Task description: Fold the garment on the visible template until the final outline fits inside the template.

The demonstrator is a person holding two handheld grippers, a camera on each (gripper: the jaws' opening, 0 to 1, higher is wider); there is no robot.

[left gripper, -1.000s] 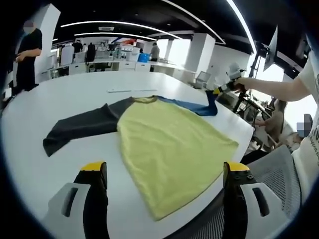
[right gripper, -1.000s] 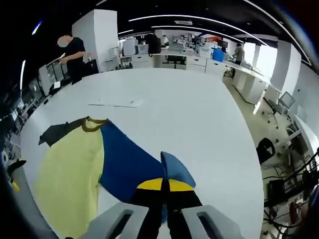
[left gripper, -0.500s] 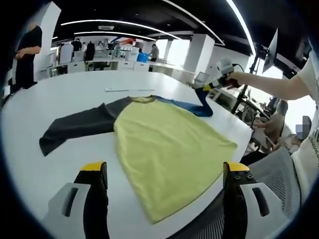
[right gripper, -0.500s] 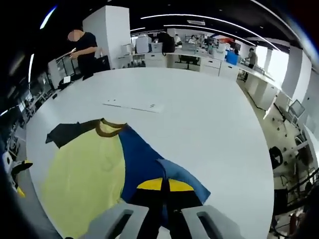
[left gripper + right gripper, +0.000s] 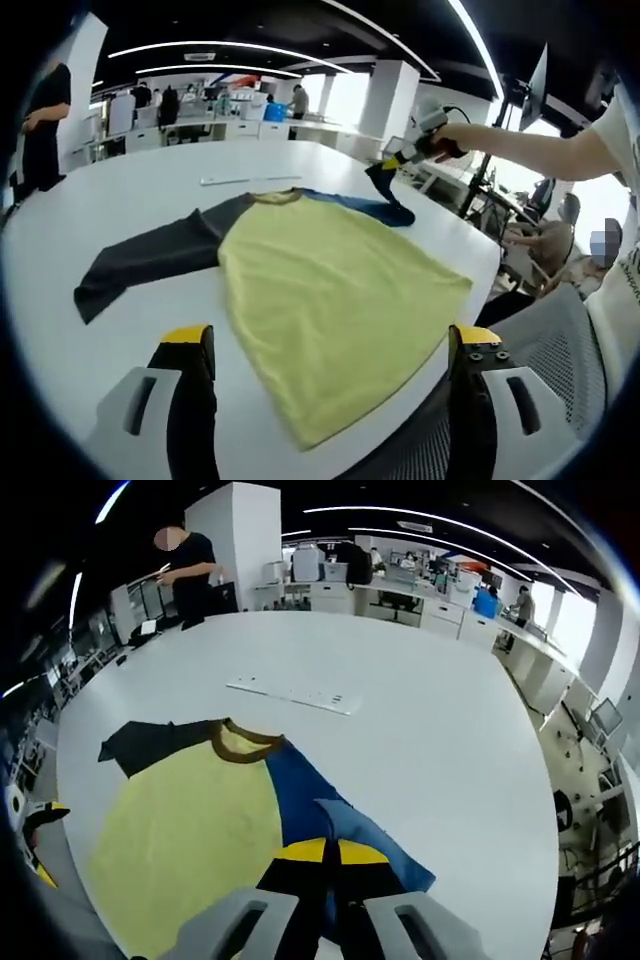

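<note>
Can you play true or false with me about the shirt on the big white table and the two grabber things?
1. The right gripper has its jaws shut on the blue sleeve. True.
2. The left gripper is pinching the shirt. False: its jaws are open, holding nothing.
3. The shirt's body is yellow. True.
4. The dark grey sleeve is folded over the body. False: it lies stretched out on the table.
</note>
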